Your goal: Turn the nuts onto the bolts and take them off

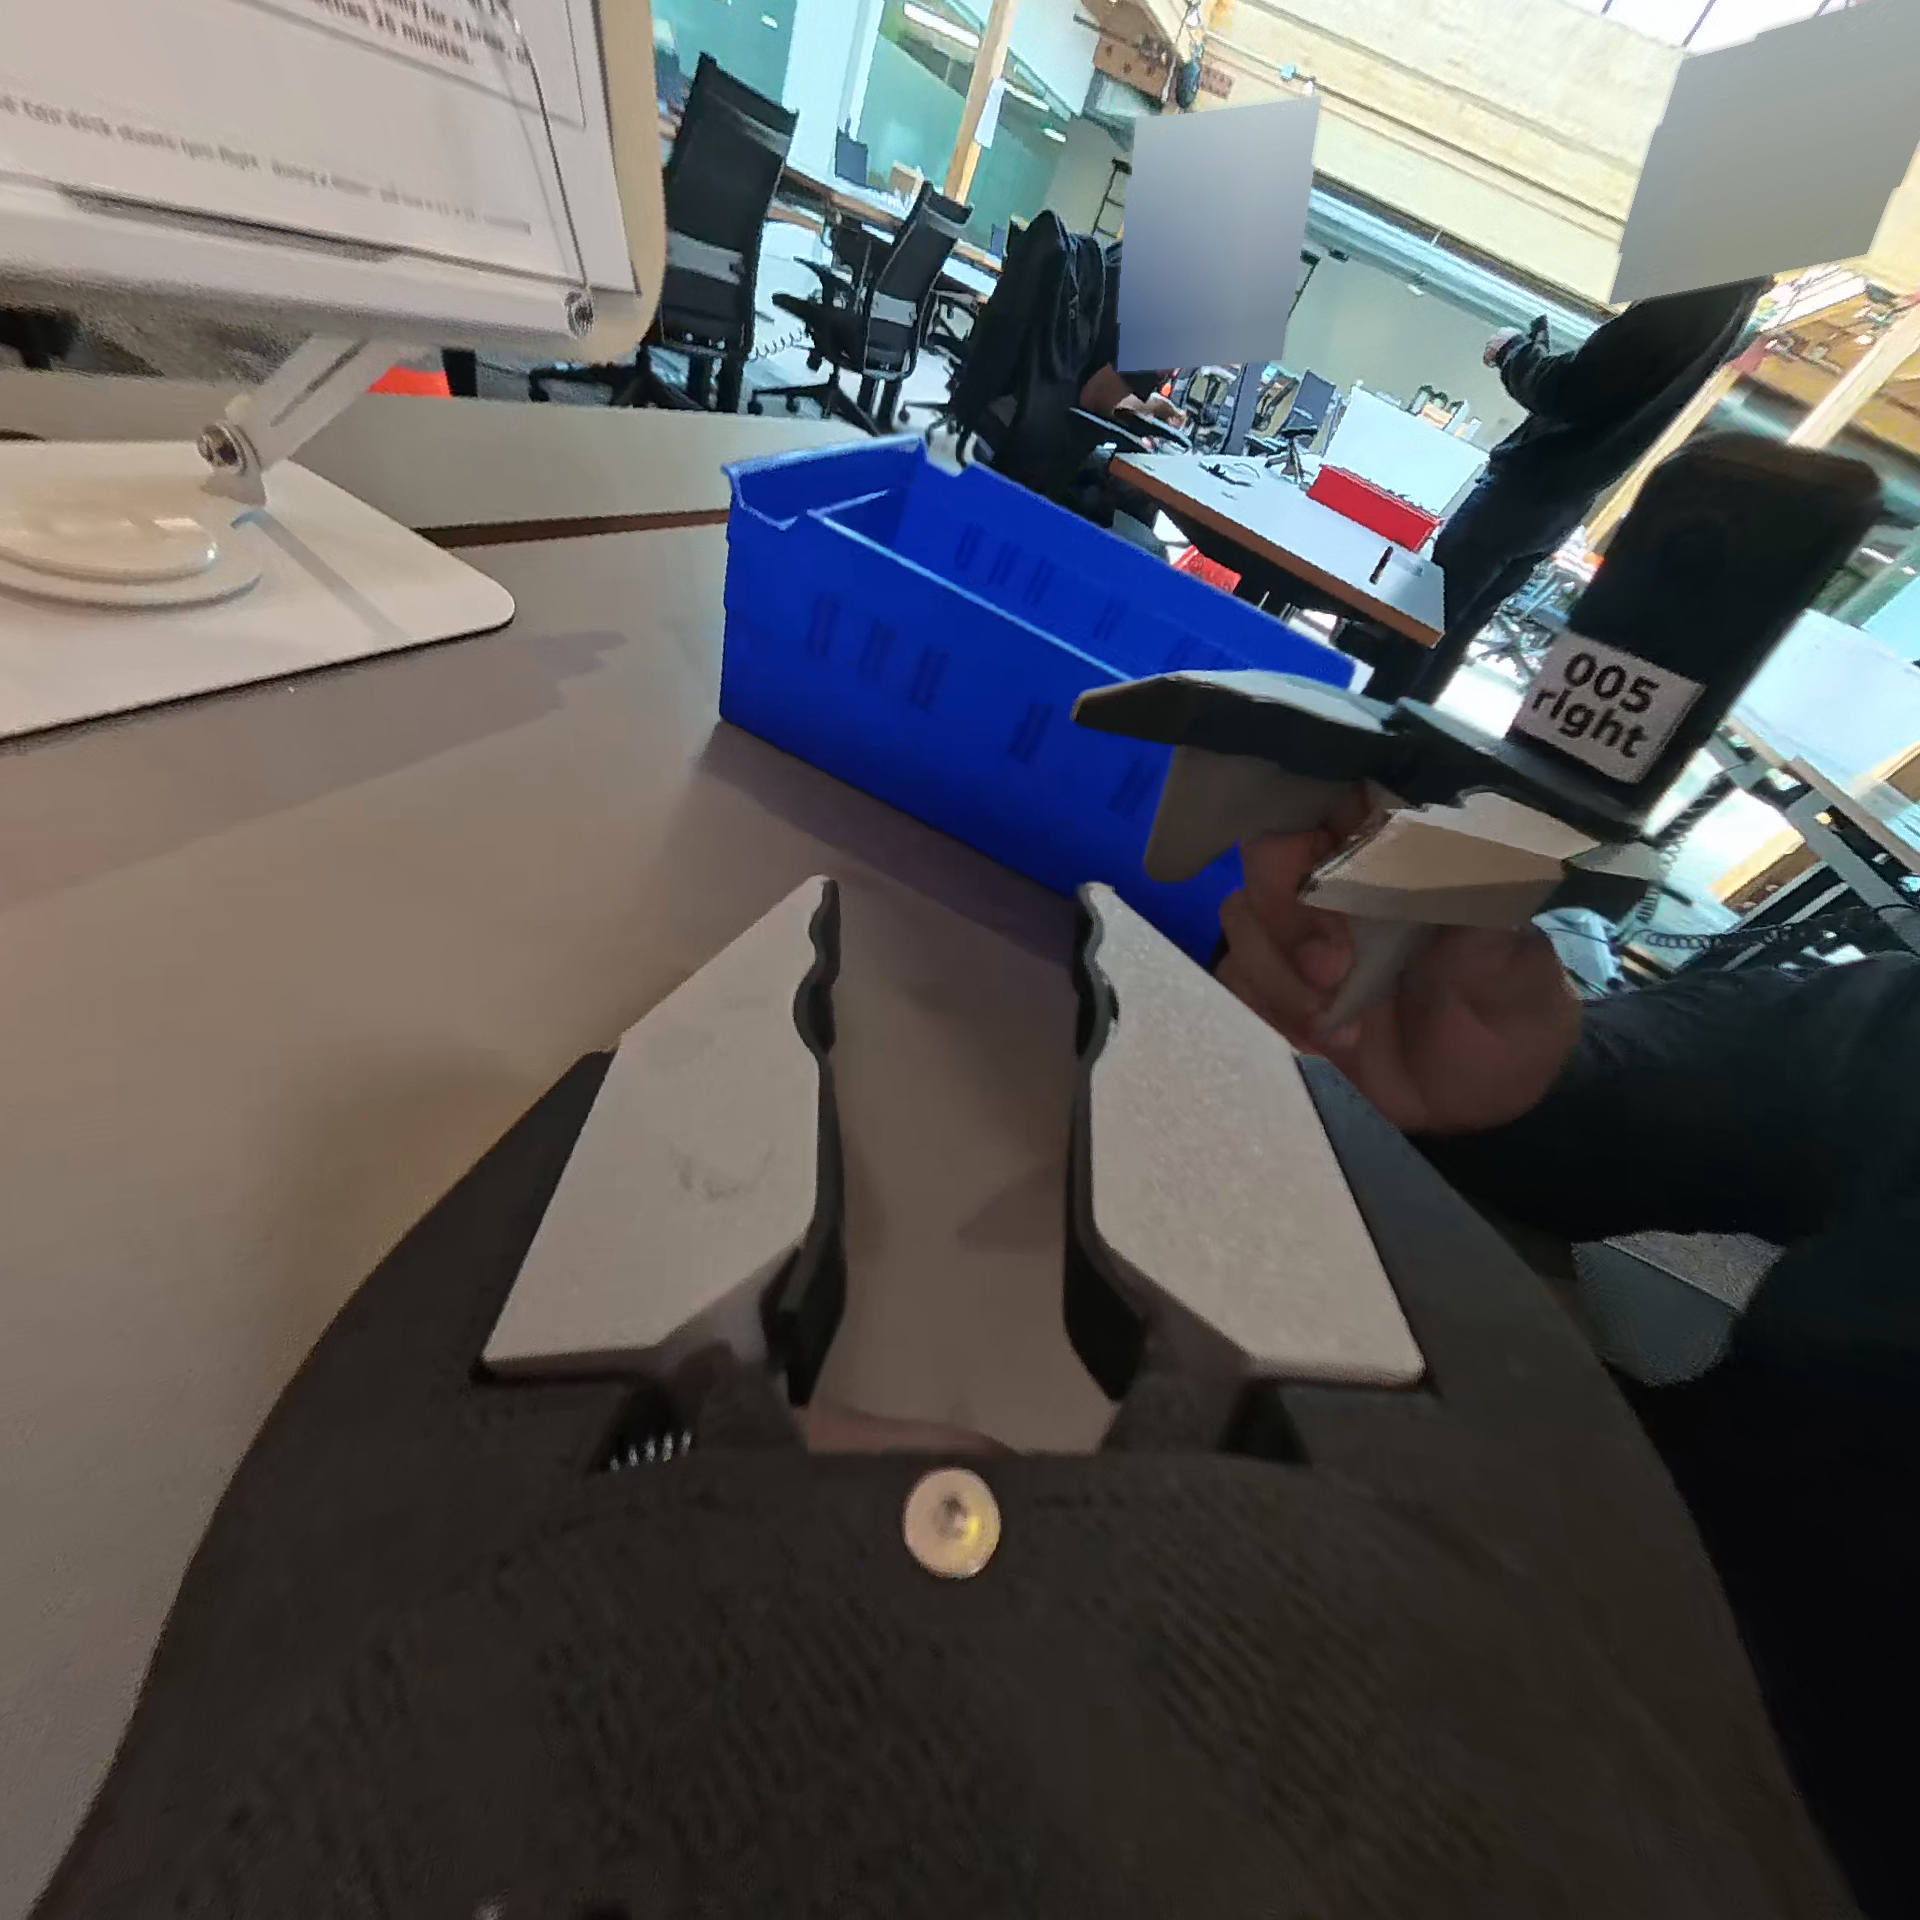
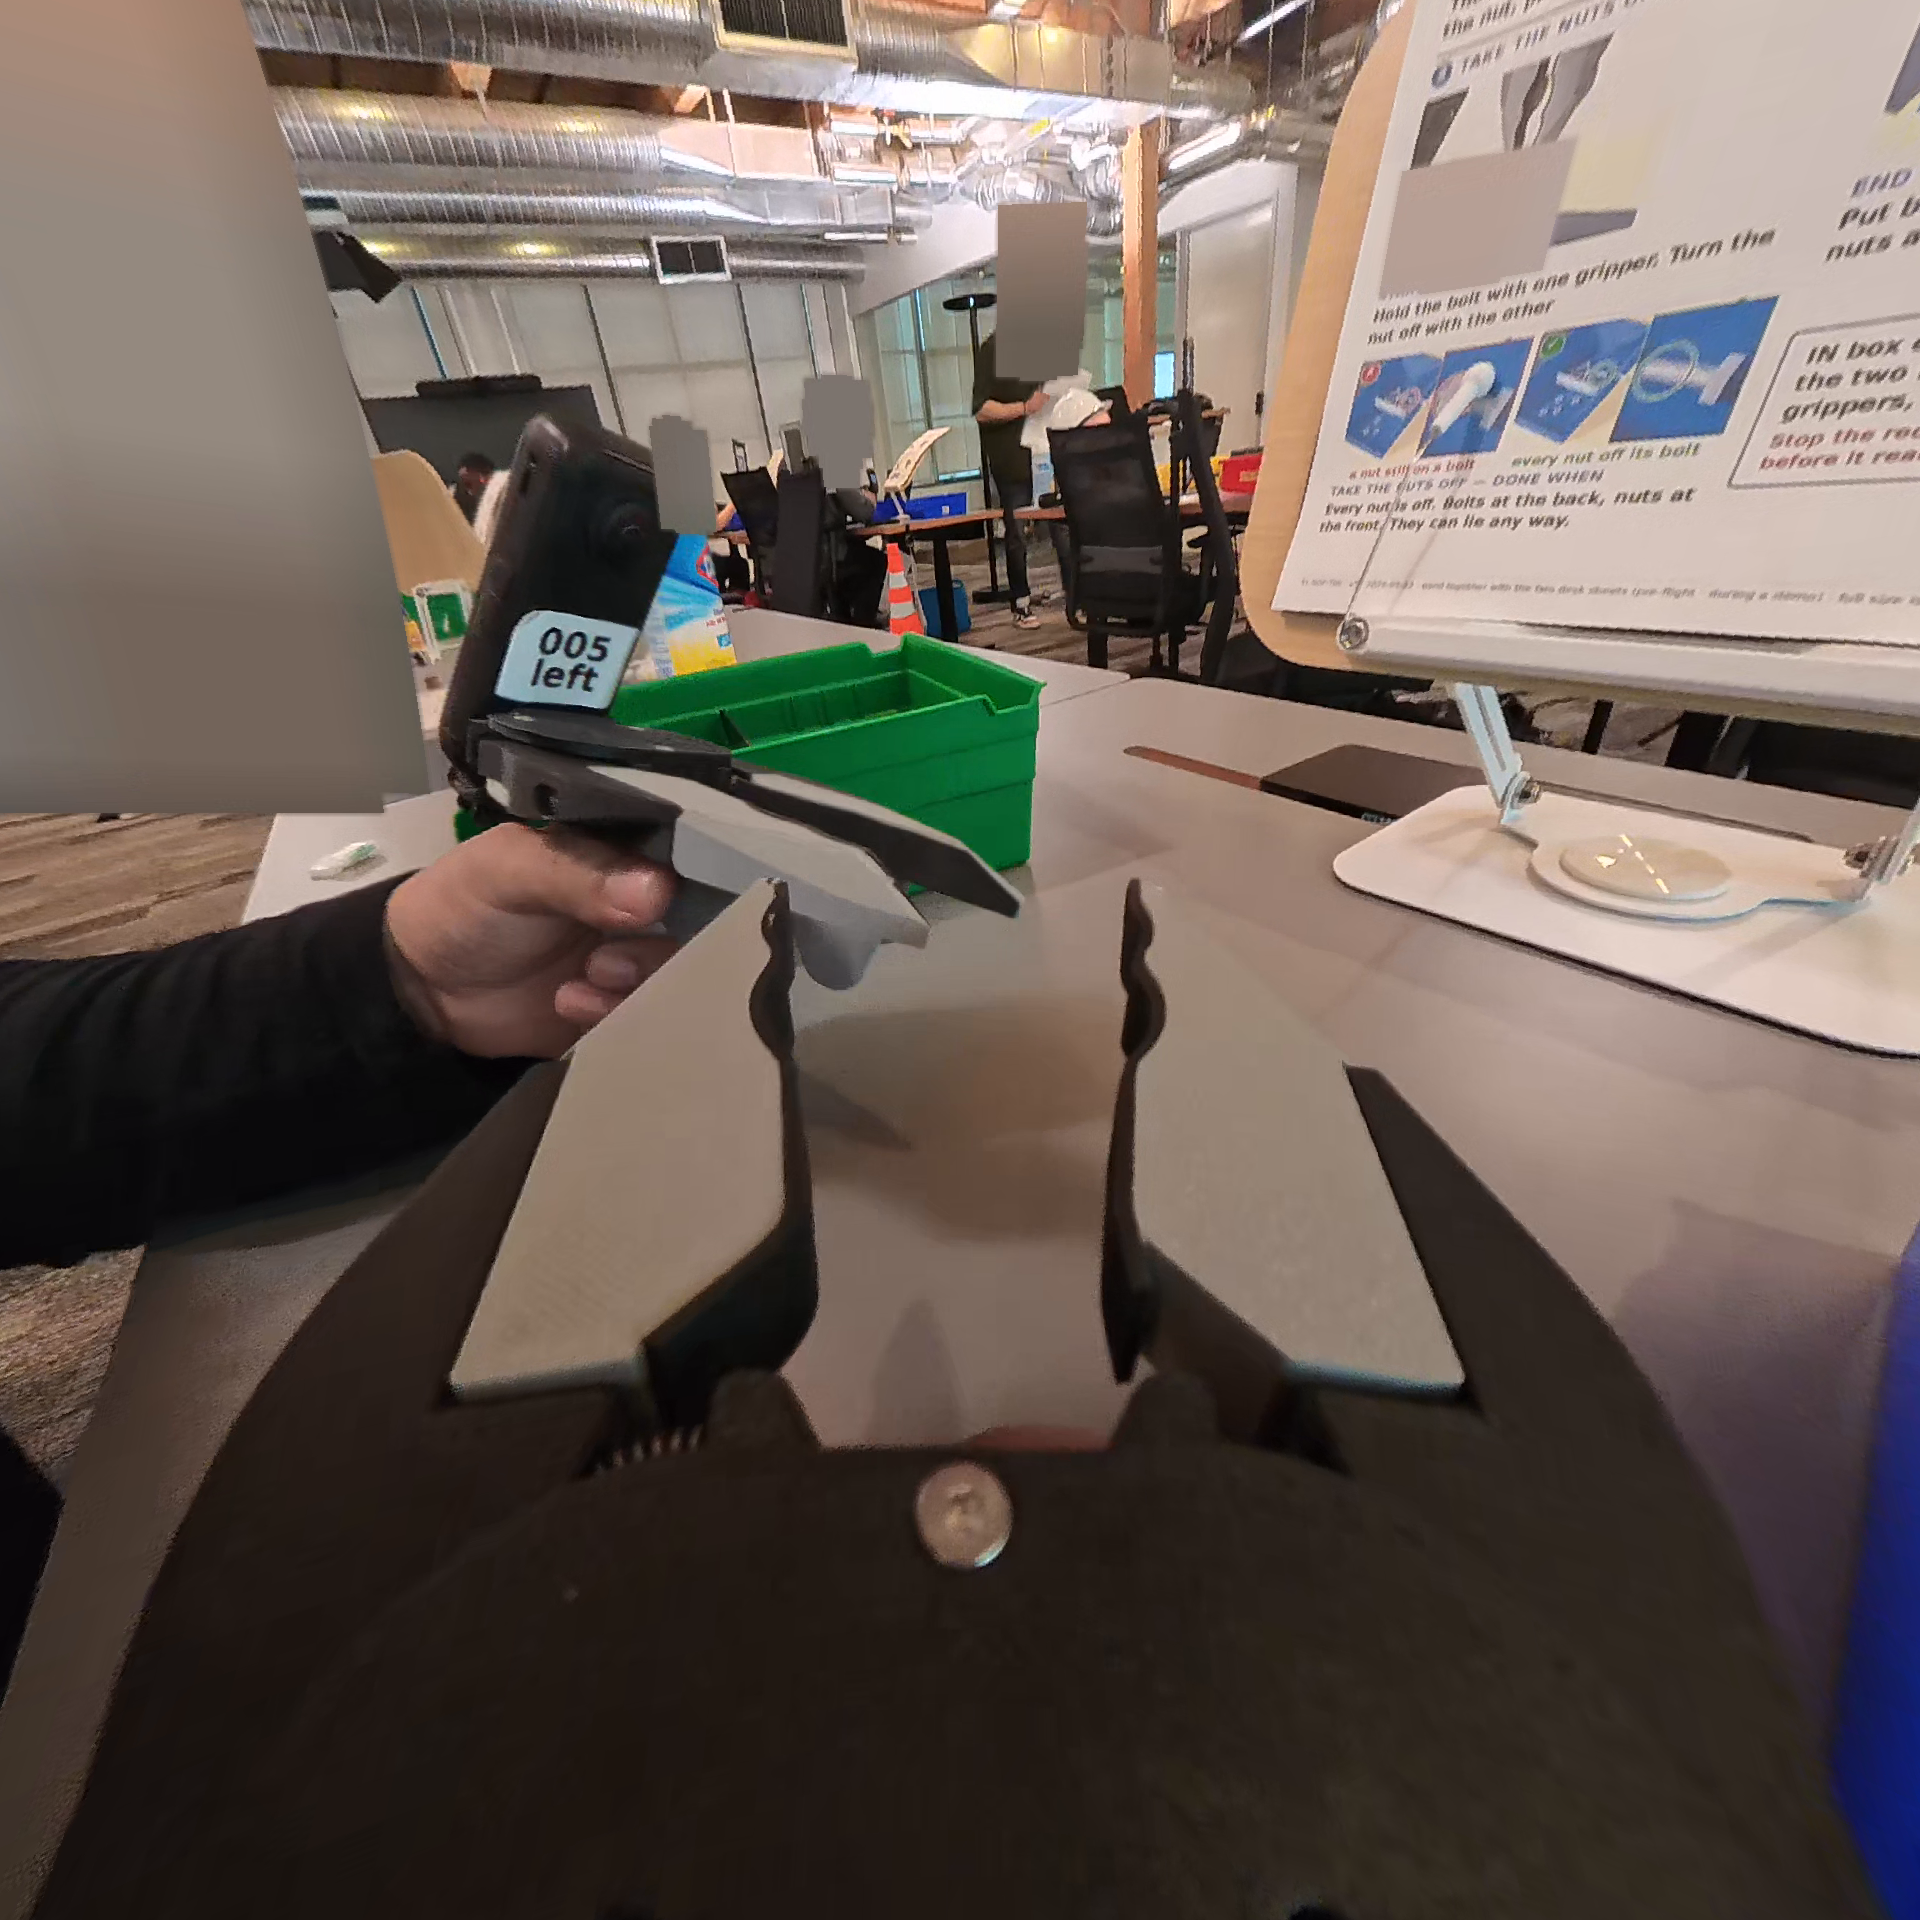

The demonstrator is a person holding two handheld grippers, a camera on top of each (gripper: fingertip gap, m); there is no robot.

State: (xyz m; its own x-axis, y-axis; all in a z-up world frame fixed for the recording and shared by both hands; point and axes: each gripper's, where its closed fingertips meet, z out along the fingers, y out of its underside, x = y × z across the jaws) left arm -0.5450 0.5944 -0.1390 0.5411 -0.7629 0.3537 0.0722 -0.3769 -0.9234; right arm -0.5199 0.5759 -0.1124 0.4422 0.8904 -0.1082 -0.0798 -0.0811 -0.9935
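Note:
No nuts or bolts show in either view. A blue bin [image 1: 935, 644] stands on the grey table just beyond my left gripper [image 1: 954, 914], which is open and empty above the table. My right gripper [image 2: 951, 914] is also open and empty over bare table. The right gripper also shows in the left wrist view [image 1: 1174, 769], held in a hand beside the bin's near right corner. The left gripper shows in the right wrist view [image 2: 935, 894], held in a hand at left. The bin's inside is hidden from here; its blue edge shows at the right wrist view's lower right [image 2: 1881, 1558].
A white stand [image 1: 260, 582] holding an instruction sheet [image 2: 1621, 343] sits on the table at the left gripper's left. A green bin [image 2: 883, 758] stands on a farther table. Office chairs, desks and people are in the background. The gap from one gripper's tips to the other's is roughly 5 cm.

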